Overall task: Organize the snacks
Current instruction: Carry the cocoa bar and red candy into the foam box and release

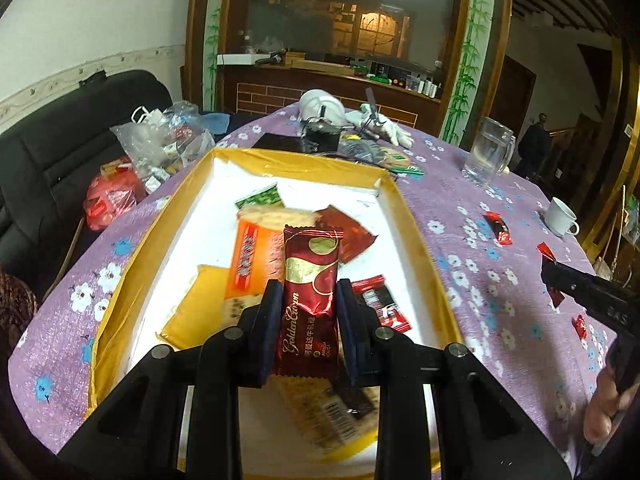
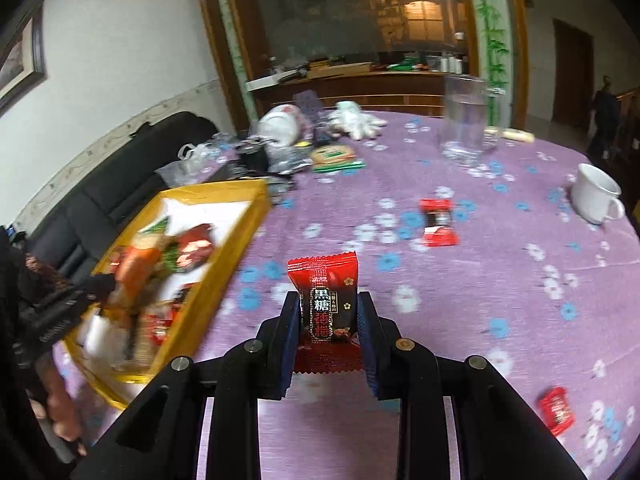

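Note:
My left gripper (image 1: 308, 290) is shut on a long dark-red and gold snack bar (image 1: 310, 292), held upright above the gold-rimmed white tray (image 1: 132, 256). Several wrapped snacks lie in the tray, among them an orange packet (image 1: 252, 256) and a green one (image 1: 260, 198). My right gripper (image 2: 329, 300) is shut on a small red and black candy packet (image 2: 323, 280), over the purple flowered tablecloth (image 2: 440, 300) to the right of the tray (image 2: 224, 264). Loose red candies (image 2: 438, 222) (image 2: 556, 408) lie on the cloth. The right gripper also shows at the left wrist view's right edge (image 1: 560, 276).
A glass mug (image 1: 486, 152) and a white cup (image 1: 560, 216) stand at the table's far right. Clutter with a white glove (image 1: 384, 124) and a green packet (image 2: 336, 158) lies beyond the tray. Plastic bags (image 1: 160, 148) rest on a black sofa at left.

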Tool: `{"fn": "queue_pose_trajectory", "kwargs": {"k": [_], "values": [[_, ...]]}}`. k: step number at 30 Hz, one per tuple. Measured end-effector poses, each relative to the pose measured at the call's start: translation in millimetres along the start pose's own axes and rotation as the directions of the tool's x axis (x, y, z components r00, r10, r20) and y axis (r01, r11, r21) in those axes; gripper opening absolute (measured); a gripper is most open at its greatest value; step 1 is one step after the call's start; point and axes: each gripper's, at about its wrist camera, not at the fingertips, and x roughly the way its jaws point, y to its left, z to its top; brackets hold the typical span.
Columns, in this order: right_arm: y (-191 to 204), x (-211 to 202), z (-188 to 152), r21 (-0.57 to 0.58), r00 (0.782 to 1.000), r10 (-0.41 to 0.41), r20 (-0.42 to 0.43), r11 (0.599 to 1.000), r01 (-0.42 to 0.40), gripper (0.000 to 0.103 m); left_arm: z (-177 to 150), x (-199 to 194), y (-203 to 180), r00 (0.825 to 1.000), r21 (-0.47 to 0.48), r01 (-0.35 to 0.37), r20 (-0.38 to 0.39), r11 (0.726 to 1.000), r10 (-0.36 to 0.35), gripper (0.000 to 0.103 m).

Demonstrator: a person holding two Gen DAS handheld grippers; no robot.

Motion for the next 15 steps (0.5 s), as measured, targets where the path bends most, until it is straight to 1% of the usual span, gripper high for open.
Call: {"fn": "queue_pose_trajectory", "kwargs": {"k": [3,4,7,11,13,15], "values": [[32,3,0,-0.035,0.998,0.059,-0.02,0.998,-0.06,0.028,-2,6,6,1.0,-0.014,0.001,-0.014,1.0,-0.001,0.025],[46,5,0,-0.047,0.995,0.09,-0.033,0.995,-0.092,0.028,-2,7,8,1.0,-0.017,0.003,-0.015,1.0,-0.003,0.025],[79,10,2,-0.084,0.987,0.152,-0.055,0.984,-0.156,0.028,-2,7,9,1.0,-0.017,0.006,-0.007,1.0,-0.006,0.025],[115,22,2,-0.128,0.979,0.19,-0.078,0.972,-0.198,0.028,-2,9,11,1.0,-0.02,0.027,0.007,0.999,-0.027,0.025],[126,33,1,-0.138,0.977,0.192,-0.091,0.969,-0.203,0.028,-1,9,14,0.999,-0.032,0.044,0.011,0.999,-0.044,0.025],[131,44,-2,-0.124,0.972,0.205,-0.112,0.968,-0.219,0.028,0,10,19,0.997,-0.052,0.071,0.015,0.996,-0.07,0.025]]}}
